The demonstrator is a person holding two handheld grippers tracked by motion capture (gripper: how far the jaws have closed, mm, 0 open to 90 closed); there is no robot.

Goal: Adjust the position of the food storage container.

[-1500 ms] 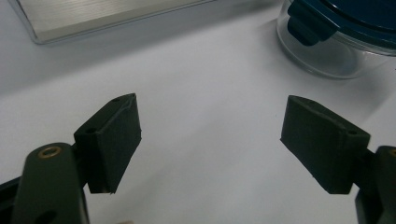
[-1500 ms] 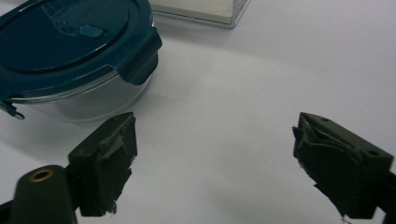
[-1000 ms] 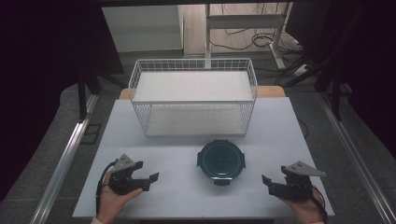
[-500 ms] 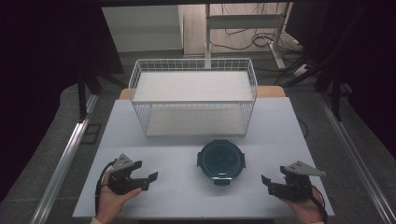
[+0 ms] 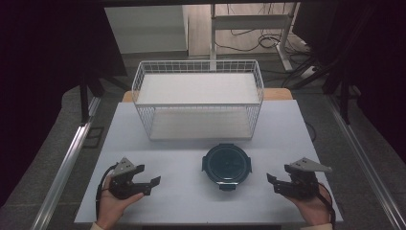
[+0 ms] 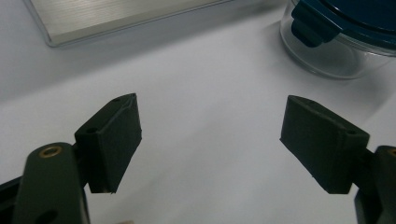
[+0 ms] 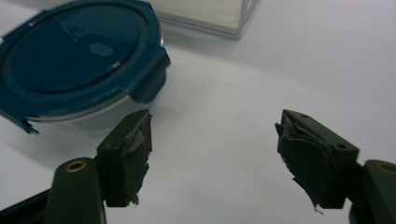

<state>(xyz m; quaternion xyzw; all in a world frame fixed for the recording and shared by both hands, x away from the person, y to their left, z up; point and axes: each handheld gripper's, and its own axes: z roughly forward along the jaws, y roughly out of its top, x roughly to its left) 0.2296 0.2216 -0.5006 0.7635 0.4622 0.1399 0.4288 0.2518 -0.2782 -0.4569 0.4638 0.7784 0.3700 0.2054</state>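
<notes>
Our left gripper [image 5: 152, 182] holds its jaws spread with nothing but bare tabletop between the black pads [image 6: 114, 140]. Our right gripper [image 5: 272, 180] has just been closing its jaws a little, yet they stand apart with only table between them; its pads [image 7: 133, 149] look torn and ragged at the edges, which the high view is too small to show.

The round clear container with a dark teal clip-on lid [image 5: 227, 165] sits on the white table [image 5: 182, 201] between the two grippers, apart from both. The right gripper view shows its glass wall under the lid and a small vent tab on the lid's centre [image 7: 99, 48]; the left gripper view catches one locking clip [image 6: 314, 29].

We can read no writing or brand on anything.

Beyond the container stands a white wire basket [image 5: 143, 79], open-topped, near the table's far edge. Free tabletop lies around each gripper; the near edge runs just under our hands.
</notes>
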